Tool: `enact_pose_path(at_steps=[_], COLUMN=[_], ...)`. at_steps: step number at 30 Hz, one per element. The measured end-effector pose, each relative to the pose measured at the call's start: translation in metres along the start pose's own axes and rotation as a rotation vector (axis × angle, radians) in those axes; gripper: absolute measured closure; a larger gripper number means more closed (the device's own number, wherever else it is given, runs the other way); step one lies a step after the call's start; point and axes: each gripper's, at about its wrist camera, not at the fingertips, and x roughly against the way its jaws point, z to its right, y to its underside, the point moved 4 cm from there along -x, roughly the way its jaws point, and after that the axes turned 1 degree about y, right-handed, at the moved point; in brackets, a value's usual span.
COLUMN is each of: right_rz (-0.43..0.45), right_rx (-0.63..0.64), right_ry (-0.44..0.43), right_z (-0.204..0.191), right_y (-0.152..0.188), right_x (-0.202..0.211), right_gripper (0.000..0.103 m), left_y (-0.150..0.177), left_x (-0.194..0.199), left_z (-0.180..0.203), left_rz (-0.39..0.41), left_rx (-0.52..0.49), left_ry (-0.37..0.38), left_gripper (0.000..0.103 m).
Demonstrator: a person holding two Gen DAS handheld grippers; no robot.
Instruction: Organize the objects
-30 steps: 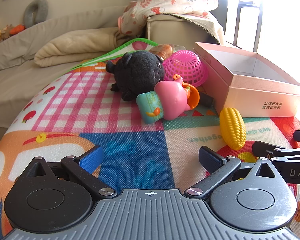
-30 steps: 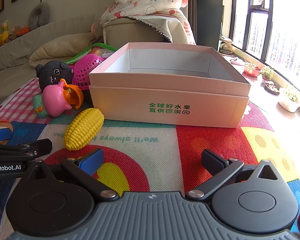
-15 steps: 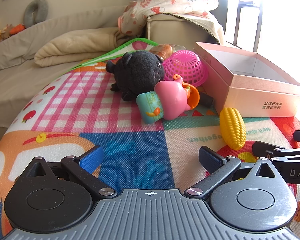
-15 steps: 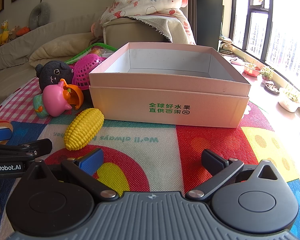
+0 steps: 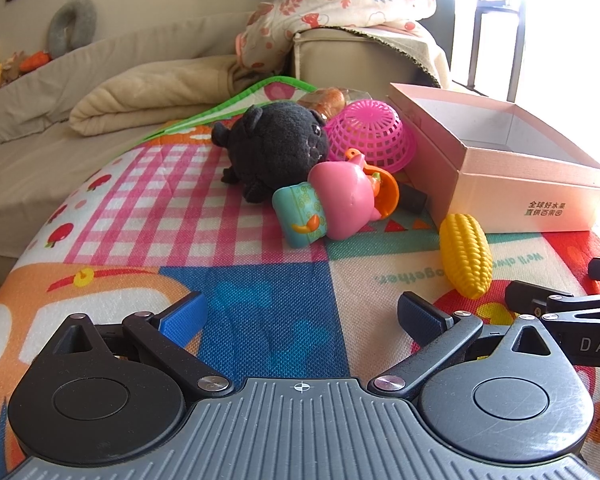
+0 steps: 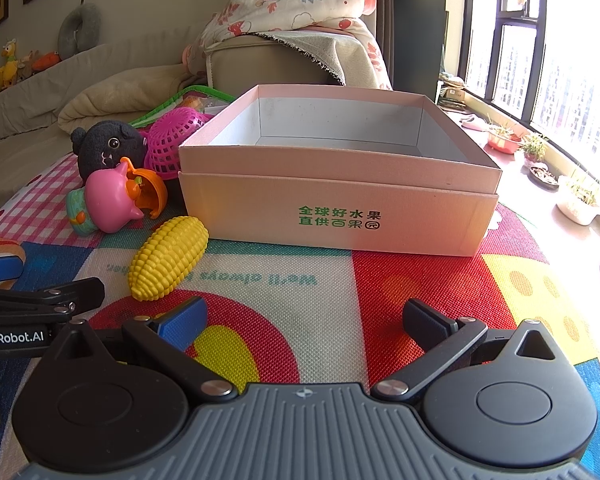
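On the play mat (image 6: pixel 300 304), both tools sat low with nothing between their fingers: the left gripper (image 5: pixel 300 312) had its fingers spread wide over a blue patch, and the right gripper (image 6: pixel 304 320) was spread just as wide over the red and yellow circle, facing the box (image 6: pixel 340 208). The toys lay in a loose cluster to the left of the box: a corn (image 6: pixel 168 258) nearest the grippers and just beside the box's front corner, a pink pig (image 6: pixel 108 202) lying on its side against an orange piece, a black plush (image 5: pixel 276 148) behind it touching the pig, and a pink basket (image 5: pixel 368 136) tipped over between the plush and the box wall. As a judgement, the corn looked the easiest first pick, but its ribbed, rounded plastic could roll or squirt out if pinched near a tapered end instead of across the middle. The pig and plush lay touching, so a reach for one would likely nudge the other, and the small dark piece (image 5: pixel 412 198) by the box could get knocked out of sight. The two grippers also sat near each other, so both going for the corn would risk a clash. The box showed only bare white walls and looked empty, though its floor near the front wall was hidden. The basket's opening faced away, so I could not tell whether it held anything.
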Motion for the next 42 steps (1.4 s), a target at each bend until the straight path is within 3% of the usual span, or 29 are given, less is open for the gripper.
enact_pose_path(at_steps=[10, 14, 17, 21, 27, 28, 29, 31, 36, 42], right_rz=[-0.044, -0.081, -0.096, -0.102, -0.106, -0.108, -0.11, -0.109, -0.11, 0.007], right_rx=[0.007, 0.027, 0.035, 0.041, 0.045, 0.045, 0.046, 0.049, 0.059, 0.087], right_ry=[-0.025, -0.042, -0.054, -0.052, -0.05, -0.05, -0.05, -0.052, -0.095, -0.226], right_z=[0.002, 0.001, 0.002, 0.002, 0.001, 0.001, 0.001, 0.001, -0.001, -0.04], right_y=[-0.005, -0.007, -0.007, -0.008, -0.007, -0.008, -0.007, -0.007, -0.008, -0.025], right_x=[-0.002, -0.003, -0.003, -0.003, -0.004, -0.004, -0.004, -0.003, 0.002, 0.022], right_gripper=[0.0, 0.0, 0.0, 0.0, 0.0, 0.0, 0.0, 0.0, 0.0, 0.0], left_y=[0.001, 0.0, -0.01, -0.039, -0.057, -0.058, -0.058, -0.057, -0.048, -0.021], left_x=[0.003, 0.008, 0.017, 0.021, -0.022, -0.026, -0.03, -0.034, -0.017, 0.03], left_z=[-0.001, -0.008, -0.013, -0.014, -0.004, -0.003, -0.002, 0.0, -0.011, -0.042], left_rz=[0.003, 0.015, 0.068, 0.144, 0.083, 0.084, 0.084, 0.081, 0.069, 0.039], left_rx=[0.015, 0.009, -0.026, -0.121, -0.215, -0.218, -0.223, -0.229, -0.188, -0.114], left_ry=[0.02, 0.102, 0.151, 0.155, 0.167, 0.169, 0.174, 0.17, 0.261, 0.335], left_gripper=[0.0, 0.0, 0.0, 0.0, 0.001, 0.006, 0.025, 0.052, 0.057, 0.058])
